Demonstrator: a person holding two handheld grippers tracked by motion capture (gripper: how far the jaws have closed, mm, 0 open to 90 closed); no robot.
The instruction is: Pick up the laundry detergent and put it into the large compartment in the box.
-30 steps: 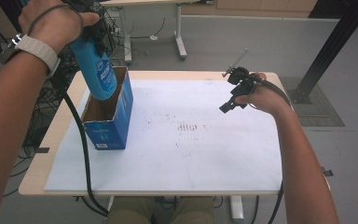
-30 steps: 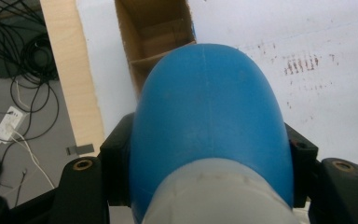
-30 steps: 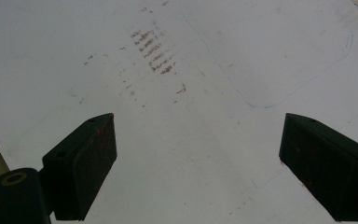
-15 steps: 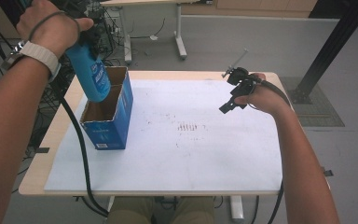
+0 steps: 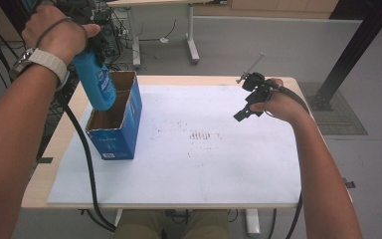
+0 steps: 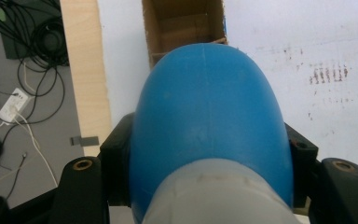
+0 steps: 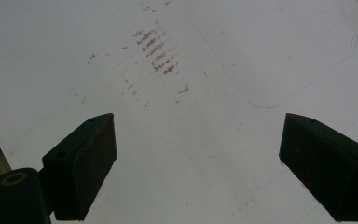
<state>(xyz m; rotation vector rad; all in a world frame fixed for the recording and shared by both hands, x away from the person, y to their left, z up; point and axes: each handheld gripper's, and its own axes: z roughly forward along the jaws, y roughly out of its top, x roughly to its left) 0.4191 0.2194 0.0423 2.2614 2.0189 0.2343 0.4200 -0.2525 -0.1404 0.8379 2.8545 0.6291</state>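
Note:
A blue bottle [image 5: 96, 82] hangs bottom down over the open top of a blue cardboard box [image 5: 115, 133] at the left of the white mat. My left gripper [image 5: 90, 47] is shut on the bottle's upper part. In the left gripper view the blue bottle [image 6: 207, 121] bulges between both black jaws, with the box's brown inside [image 6: 184, 25] beyond it. My right gripper [image 5: 248, 104] hovers above the mat's right side, open. In the right gripper view its jaws stand wide apart with nothing between them, and the right gripper [image 7: 196, 172] looks down on bare mat.
A white mat [image 5: 199, 159] with faint reddish smudges [image 5: 201, 135] covers most of the wooden table [image 5: 49, 164]. Cables [image 6: 9, 84] lie on the floor left of the table. A desk leg [image 5: 191, 35] and a black post [image 5: 353, 50] stand beyond the far edge.
My left gripper has lifted the blue bottle slightly up and back over the box. The right gripper has stayed where it was.

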